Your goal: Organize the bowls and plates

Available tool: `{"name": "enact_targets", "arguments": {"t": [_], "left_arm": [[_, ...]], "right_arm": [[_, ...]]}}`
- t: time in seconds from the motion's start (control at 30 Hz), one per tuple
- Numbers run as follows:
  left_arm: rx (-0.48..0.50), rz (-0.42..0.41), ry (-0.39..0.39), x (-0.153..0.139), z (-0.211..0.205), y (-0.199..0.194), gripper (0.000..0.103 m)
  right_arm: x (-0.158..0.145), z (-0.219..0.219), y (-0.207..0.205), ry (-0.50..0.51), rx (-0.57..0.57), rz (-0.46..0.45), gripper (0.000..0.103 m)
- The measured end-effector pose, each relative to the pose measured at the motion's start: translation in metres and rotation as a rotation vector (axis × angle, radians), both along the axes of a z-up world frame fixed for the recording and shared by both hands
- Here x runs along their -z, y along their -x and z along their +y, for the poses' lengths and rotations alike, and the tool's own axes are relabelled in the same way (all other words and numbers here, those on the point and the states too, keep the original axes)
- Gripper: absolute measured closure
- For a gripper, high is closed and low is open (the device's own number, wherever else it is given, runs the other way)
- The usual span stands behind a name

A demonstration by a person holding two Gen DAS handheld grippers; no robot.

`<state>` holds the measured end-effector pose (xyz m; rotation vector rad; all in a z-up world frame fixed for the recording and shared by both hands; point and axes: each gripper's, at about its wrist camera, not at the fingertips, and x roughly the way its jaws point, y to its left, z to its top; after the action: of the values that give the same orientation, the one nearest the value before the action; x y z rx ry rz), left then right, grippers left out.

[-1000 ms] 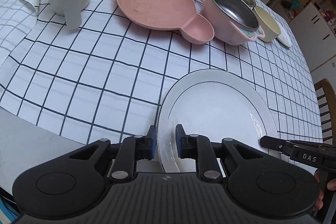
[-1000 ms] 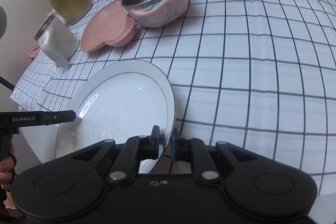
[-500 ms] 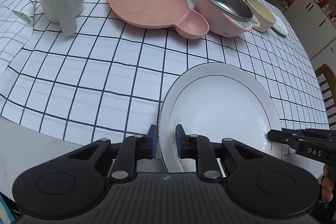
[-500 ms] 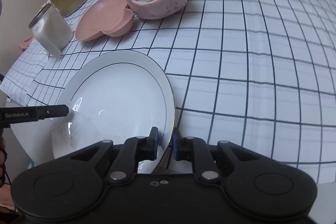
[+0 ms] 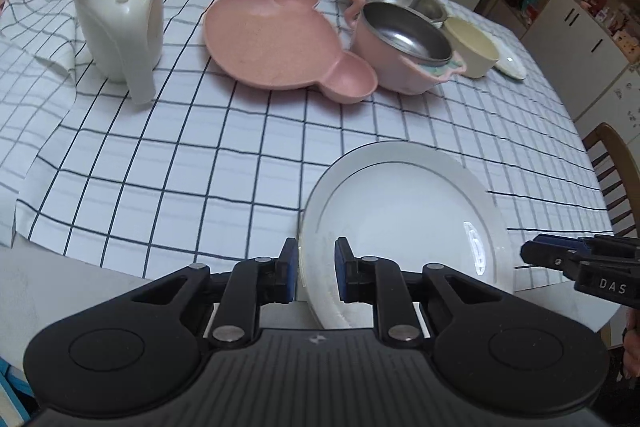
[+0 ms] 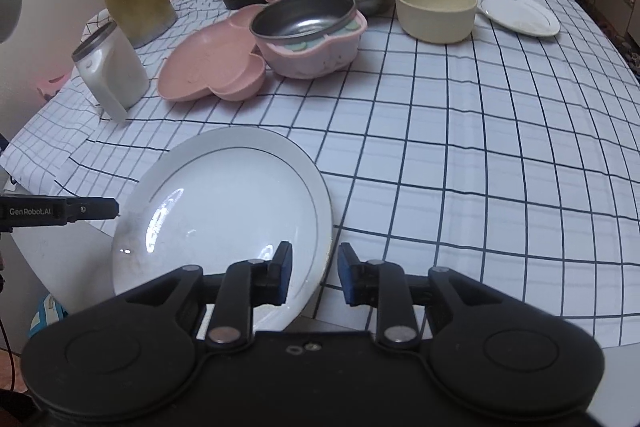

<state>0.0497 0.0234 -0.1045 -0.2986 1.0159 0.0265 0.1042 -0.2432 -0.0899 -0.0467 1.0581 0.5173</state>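
Between the pads of the left claw [image 5: 316, 267], over the near desk [image 5: 200, 167] edge: white plate [image 5: 404, 211], gripped by its rim. Right claw [image 6: 314, 273] just opening, rim loose between its pads. Apparently a release to one claw; next calls for a steady carry ahead toward the pink plate [image 5: 276, 39].

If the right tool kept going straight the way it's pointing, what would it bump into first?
Probably the big white plate: its rim sits between the right tool's pads, which have just been opening. Past the rim there is only checked tablecloth, though depth is hard to judge.
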Motion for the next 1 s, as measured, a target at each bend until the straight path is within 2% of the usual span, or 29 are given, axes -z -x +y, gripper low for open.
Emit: {"name": "enact_targets", "arguments": {"t": [0.1,0.2,0.27,0.33,0.6,0.67,0.77,1.0], "left_arm": [[0.023,-0.028,0.028,-0.010,-0.004,0.002,0.079],[0.043,-0.075,0.016,-0.023,-0.011,0.003,0.064],[0.049,-0.111,0.002,-0.031,-0.014,0.005,0.037],[0.062,-0.154,-0.016,-0.040,-0.018,0.006,0.035],[0.122,-0.237,-0.078,-0.066,-0.037,0.003,0.034],[0.135,-0.257,-0.090,-0.071,-0.042,0.003,0.028],[0.150,-0.293,-0.102,-0.079,-0.052,0.002,0.025],[0.159,-0.319,-0.130,-0.089,-0.072,-0.008,0.025]], "right_arm": [[-0.011,0.003,0.007,-0.010,-0.001,-0.026,0.068],[-0.023,0.006,0.013,-0.031,0.009,-0.057,0.062],[-0.030,0.007,0.016,-0.042,0.015,-0.076,0.059],[-0.037,0.007,0.019,-0.047,0.024,-0.099,0.052],[-0.067,0.002,0.026,-0.076,0.050,-0.192,0.032],[-0.073,-0.001,0.028,-0.083,0.061,-0.211,0.024],[-0.082,-0.006,0.030,-0.087,0.076,-0.238,0.020],[-0.098,-0.016,0.029,-0.088,0.070,-0.329,0.003]]}}
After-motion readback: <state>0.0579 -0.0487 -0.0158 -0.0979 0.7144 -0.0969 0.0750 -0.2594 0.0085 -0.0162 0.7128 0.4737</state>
